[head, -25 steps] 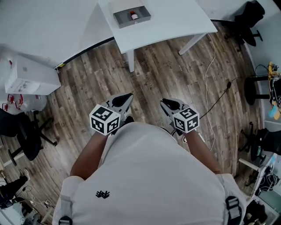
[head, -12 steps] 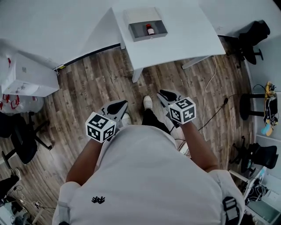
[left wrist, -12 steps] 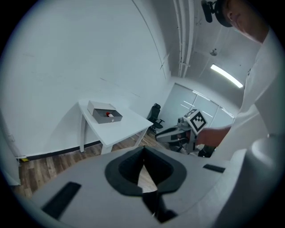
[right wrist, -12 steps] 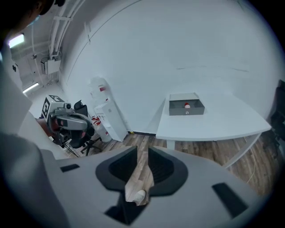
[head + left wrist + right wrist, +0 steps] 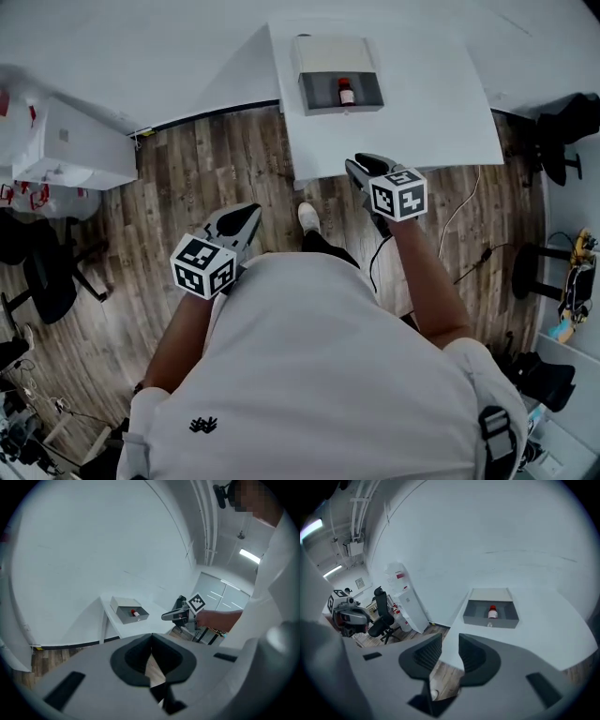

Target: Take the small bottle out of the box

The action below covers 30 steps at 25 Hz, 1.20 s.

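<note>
head view: the bottle (image 5: 346,92) is seen inside the open grey box (image 5: 319,94) at the far side of the white table (image 5: 422,122), well apart from both tools; the right gripper (image 5: 361,169) is held near the table's front edge, the left gripper (image 5: 246,217) further back over the wooden floor (image 5: 216,159)

left gripper view: its jaws are pressed together with nothing between them, and the box is shown far ahead

right gripper view: the jaws, just opened further, are parted and empty; the box is framed above them, the red-capped bottle near its middle, though whether it stands or lies cannot be told

the reach is judged barely begun; the bottle would best be approached from above, with the jaws widened past its body, kept off the box walls and closed below the cap
</note>
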Motion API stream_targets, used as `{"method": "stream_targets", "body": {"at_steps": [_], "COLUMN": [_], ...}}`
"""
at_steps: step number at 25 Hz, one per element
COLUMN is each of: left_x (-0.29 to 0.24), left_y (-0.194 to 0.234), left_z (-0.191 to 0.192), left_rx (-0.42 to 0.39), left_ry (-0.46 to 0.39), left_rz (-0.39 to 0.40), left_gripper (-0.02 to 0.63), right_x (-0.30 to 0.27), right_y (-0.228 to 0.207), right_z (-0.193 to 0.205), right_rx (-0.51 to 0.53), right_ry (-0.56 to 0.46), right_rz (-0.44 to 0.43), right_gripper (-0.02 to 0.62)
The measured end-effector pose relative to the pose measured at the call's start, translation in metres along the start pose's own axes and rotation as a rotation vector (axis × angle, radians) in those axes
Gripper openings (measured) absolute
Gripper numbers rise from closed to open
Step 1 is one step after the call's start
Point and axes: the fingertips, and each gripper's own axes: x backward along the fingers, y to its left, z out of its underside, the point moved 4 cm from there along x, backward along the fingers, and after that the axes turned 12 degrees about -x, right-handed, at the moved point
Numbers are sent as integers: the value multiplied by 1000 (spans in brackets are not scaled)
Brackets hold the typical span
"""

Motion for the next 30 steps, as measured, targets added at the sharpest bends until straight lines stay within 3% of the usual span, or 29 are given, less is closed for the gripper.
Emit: {"method": "stream_targets", "body": {"at_steps": [6,11,21,30], "left_x": [-31,-45,-46,-37], "left_y": [23,35,41,39], "left_z": [-32,-49,-52,-47], "left_rx": [26,50,126,173], "left_ry": [-17,-9,16,26], "left_rz": [-112,-203,-372,-470], "left_gripper": [8,6,6,6], "right_x": [-49,-94,-177,-210], "right_y": [-64,-103,-155,-169], "right_z": [-70,-102,-111,-99], "right_rx": [35,30,-1,-8], "right_ry": [33,114,331,493], "right_rz": [4,-1,7,80], "right_gripper": [144,188,261,260]}}
